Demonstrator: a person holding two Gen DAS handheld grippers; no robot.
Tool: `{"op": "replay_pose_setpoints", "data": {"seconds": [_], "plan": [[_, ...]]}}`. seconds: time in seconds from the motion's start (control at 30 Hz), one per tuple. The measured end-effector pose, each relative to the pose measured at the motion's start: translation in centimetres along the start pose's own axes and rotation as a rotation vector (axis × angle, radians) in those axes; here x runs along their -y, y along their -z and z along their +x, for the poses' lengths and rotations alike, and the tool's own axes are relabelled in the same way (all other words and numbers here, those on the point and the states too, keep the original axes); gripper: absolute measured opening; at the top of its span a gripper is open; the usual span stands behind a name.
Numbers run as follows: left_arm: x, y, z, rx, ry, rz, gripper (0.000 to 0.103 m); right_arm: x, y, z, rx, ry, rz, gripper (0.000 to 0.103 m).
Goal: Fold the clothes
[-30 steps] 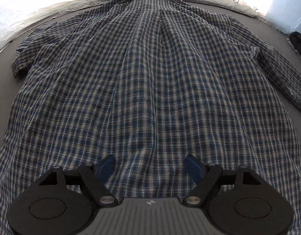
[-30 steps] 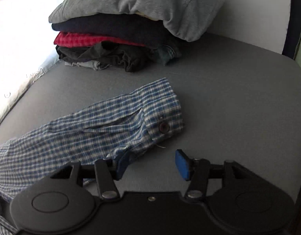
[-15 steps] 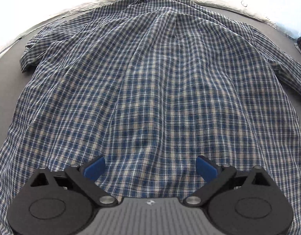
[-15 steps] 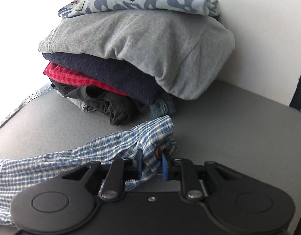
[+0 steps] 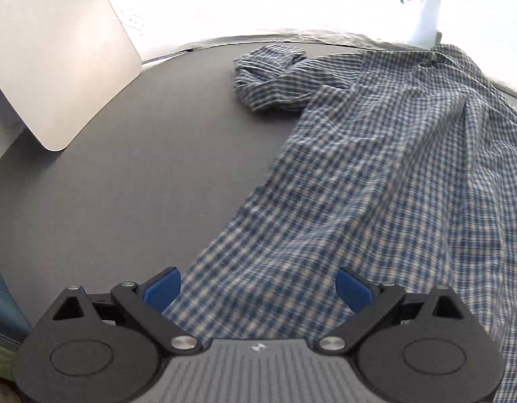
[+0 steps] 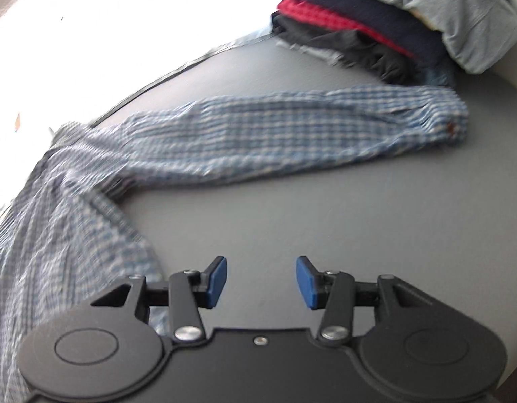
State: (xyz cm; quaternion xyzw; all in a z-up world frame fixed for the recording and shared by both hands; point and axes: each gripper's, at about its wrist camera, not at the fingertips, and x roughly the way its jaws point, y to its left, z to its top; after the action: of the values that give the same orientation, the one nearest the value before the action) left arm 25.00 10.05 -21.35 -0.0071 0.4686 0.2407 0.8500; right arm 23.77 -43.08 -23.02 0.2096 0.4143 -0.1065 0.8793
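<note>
Spreading my left gripper (image 5: 256, 288) wide over the plaid shirt (image 5: 376, 184) hem, holding nothing; my right gripper (image 6: 261, 282), opening and empty, sits beside it. Beyond, smooth the straightened sleeve (image 6: 292, 127) before folding it inward.

Two wrist fisheyes, angled steeply down, close over shared plaid shirt (image 5: 376, 174)

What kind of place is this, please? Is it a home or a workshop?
Probably a home, set up for folding laundry. A checked shirt lies spread on a grey table, a stack of folded clothes sits at the table's far end, and bright daylight comes in behind. Nothing suggests a workshop.
</note>
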Motion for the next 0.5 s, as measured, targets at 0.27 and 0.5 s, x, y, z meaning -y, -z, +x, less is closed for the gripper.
{"op": "replay_pose_setpoints", "data": {"seconds": [0.27,0.5], "plan": [[-8.2,1.6,2.9,-0.070,0.087,-0.023,0.098,-4.4,7.3,-2.6,-0.100,-0.018,0.040,0.049],[-8.7,4.5,3.6,-0.077,0.219,-0.037,0.062,-6.6,8.7,-3.6,-0.170,-0.073,0.018,0.011]]}}
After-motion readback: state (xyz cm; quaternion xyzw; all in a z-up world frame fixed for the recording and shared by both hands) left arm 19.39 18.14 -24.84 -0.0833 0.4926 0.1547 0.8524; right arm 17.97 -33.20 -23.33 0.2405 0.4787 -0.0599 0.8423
